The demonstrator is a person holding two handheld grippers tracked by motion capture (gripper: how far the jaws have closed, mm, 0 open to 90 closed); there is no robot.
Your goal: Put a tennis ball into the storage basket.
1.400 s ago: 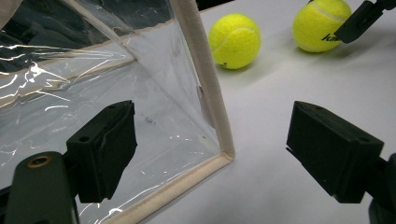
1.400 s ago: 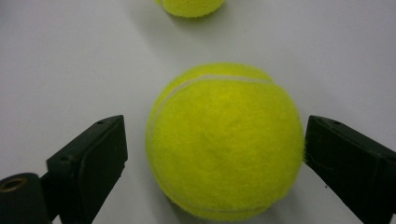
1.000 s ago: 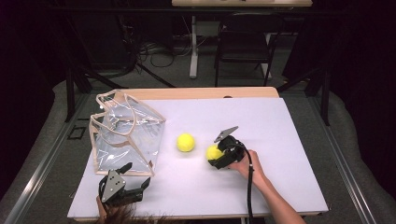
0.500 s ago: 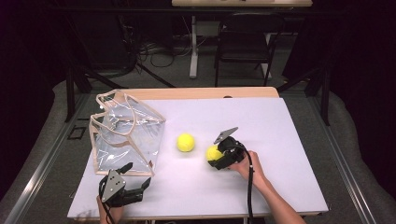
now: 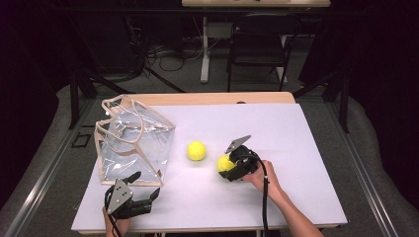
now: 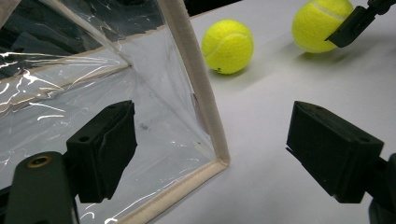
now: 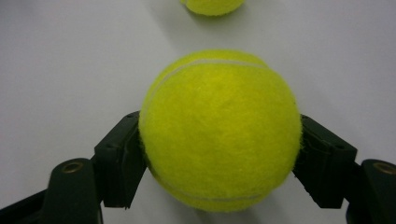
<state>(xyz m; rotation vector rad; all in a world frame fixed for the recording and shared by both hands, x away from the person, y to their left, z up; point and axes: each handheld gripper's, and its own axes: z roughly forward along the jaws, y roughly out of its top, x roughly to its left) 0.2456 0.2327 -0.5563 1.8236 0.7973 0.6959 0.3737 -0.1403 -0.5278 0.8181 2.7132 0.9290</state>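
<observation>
My right gripper (image 5: 230, 169) is shut on a yellow tennis ball (image 5: 224, 162) right of the table's middle. In the right gripper view both pads press the ball (image 7: 219, 130) at its sides, just above the white surface. A second tennis ball (image 5: 196, 150) lies loose a short way to its left, also seen in the left gripper view (image 6: 228, 45). My left gripper (image 5: 145, 185) rests near the front left edge, open. A clear plastic bag with beige trim (image 5: 133, 143) stands beside it. The bag's lower corner (image 6: 219, 161) sits between the open jaws, untouched by the pads.
The white table top (image 5: 306, 148) has free room at the right and front. A wooden strip (image 5: 212, 98) runs along its far edge. Beyond it stand a dark chair (image 5: 257, 44), cables and table legs on the floor.
</observation>
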